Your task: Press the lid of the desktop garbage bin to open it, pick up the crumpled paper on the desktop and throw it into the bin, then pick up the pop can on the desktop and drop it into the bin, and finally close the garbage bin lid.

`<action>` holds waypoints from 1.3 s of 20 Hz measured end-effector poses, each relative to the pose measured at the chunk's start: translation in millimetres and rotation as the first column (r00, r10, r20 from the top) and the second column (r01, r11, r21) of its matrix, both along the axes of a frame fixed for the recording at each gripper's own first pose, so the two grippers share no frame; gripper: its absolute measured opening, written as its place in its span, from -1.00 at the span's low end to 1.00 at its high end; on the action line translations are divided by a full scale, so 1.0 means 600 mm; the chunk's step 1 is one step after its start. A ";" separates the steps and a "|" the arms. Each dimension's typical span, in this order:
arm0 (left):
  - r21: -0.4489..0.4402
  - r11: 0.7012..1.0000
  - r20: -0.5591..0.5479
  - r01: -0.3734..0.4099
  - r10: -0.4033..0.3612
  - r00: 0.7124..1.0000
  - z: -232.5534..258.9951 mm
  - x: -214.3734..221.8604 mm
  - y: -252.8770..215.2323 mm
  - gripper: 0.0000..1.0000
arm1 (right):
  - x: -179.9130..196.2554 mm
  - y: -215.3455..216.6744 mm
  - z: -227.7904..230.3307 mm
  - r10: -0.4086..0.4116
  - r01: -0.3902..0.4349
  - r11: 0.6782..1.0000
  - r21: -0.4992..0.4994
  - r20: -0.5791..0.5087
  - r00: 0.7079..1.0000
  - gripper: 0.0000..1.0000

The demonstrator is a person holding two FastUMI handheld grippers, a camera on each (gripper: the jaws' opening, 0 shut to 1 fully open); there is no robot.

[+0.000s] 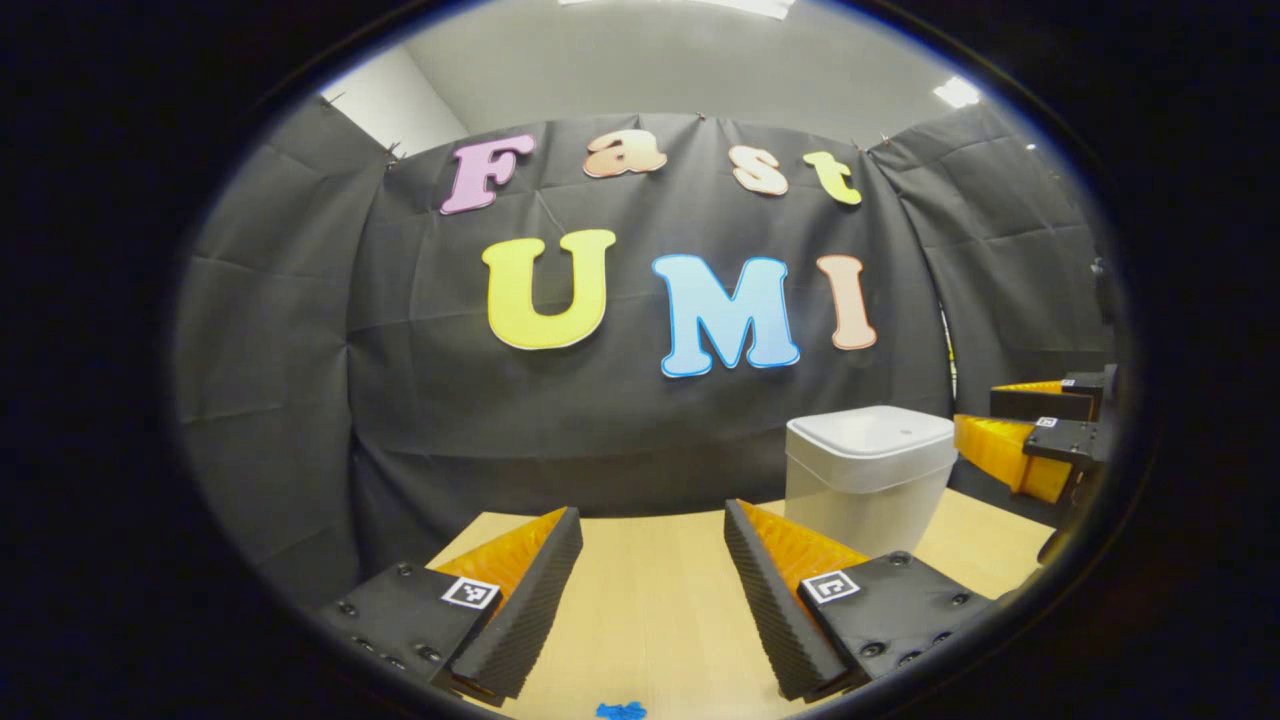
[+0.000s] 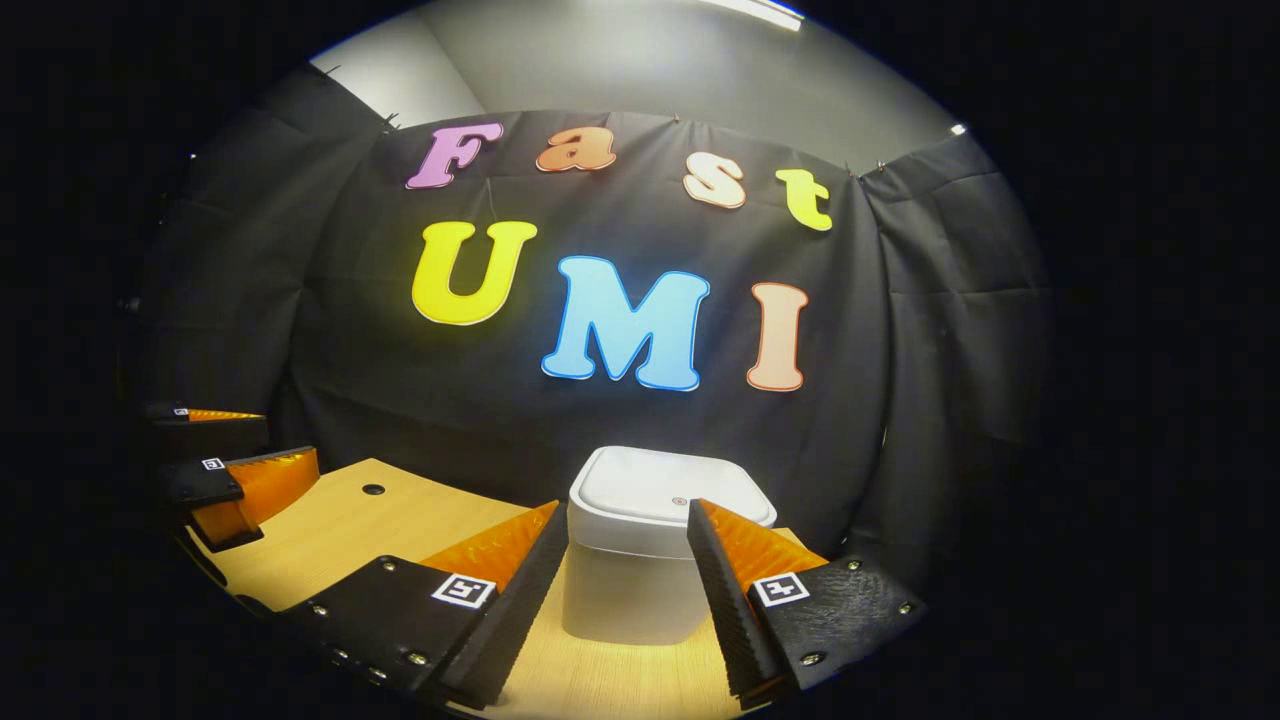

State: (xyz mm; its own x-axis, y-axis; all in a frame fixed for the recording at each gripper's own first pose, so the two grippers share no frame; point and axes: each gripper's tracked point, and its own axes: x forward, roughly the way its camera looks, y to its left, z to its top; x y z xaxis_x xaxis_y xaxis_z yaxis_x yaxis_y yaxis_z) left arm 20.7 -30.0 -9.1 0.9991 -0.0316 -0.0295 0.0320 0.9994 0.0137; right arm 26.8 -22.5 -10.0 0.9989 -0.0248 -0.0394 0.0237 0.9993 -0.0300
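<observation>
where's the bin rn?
The bin stands lid-closed on the table by the back cloth, straight ahead of the right gripper; right of centre in the left gripper view.

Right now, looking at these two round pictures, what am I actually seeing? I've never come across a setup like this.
There is no robot here. A person holds a two-finger grasping tool in each hand, and a small wide-angle camera rides on each one, looking forward along its fingers.

In the left gripper view, the left tool sits at the bottom with its fingers apart and nothing between them. The other tool appears at the far right edge.

In the right gripper view, the right tool is also open and empty, pointed straight at a white garbage bin with its lid closed.

The bin stands on a light wooden desktop in front of a black cloth wall. A small blue scrap lies at the near edge in the left gripper view; I cannot tell what it is.
</observation>
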 end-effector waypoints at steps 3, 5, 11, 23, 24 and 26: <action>0.012 1.000 -0.007 -0.006 0.006 1.000 -0.002 0.006 -0.002 1.00 | 0.019 -0.010 -0.009 -0.006 0.006 1.000 0.017 -0.014 1.000 0.05; 0.017 1.000 -0.012 -0.007 0.007 1.000 -0.002 0.012 -0.004 1.00 | 0.037 -0.019 -0.011 -0.035 0.036 0.999 0.019 -0.027 0.999 -0.20; 0.022 1.000 -0.025 0.000 0.001 1.000 -0.008 0.023 -0.015 1.00 | 0.086 -0.050 -0.017 -0.077 0.079 0.996 0.052 -0.035 0.996 -0.95; 0.026 1.000 -0.034 0.011 -0.010 0.999 -0.013 0.035 -0.024 0.75 | 0.179 -0.066 -0.076 -0.009 0.045 0.978 0.205 -0.173 0.985 -1.00; 0.028 1.000 -0.033 0.011 -0.010 0.999 -0.012 0.036 -0.024 0.75 | 0.182 -0.070 -0.072 -0.013 0.048 0.978 0.205 -0.170 0.985 -1.00; 0.032 0.999 -0.032 0.011 -0.010 0.999 -0.013 0.042 -0.025 0.75 | 0.185 -0.071 -0.077 -0.011 0.043 0.984 0.174 -0.179 0.984 -1.00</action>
State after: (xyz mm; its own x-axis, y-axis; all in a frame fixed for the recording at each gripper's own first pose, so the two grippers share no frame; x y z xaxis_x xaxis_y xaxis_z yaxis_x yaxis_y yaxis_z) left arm 45.8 -45.1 -16.6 0.9972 -0.0404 -0.0627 0.0432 0.9981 0.0447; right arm 137.7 -65.1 -56.0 0.9747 -0.0288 -0.2217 0.0612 0.9881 0.1408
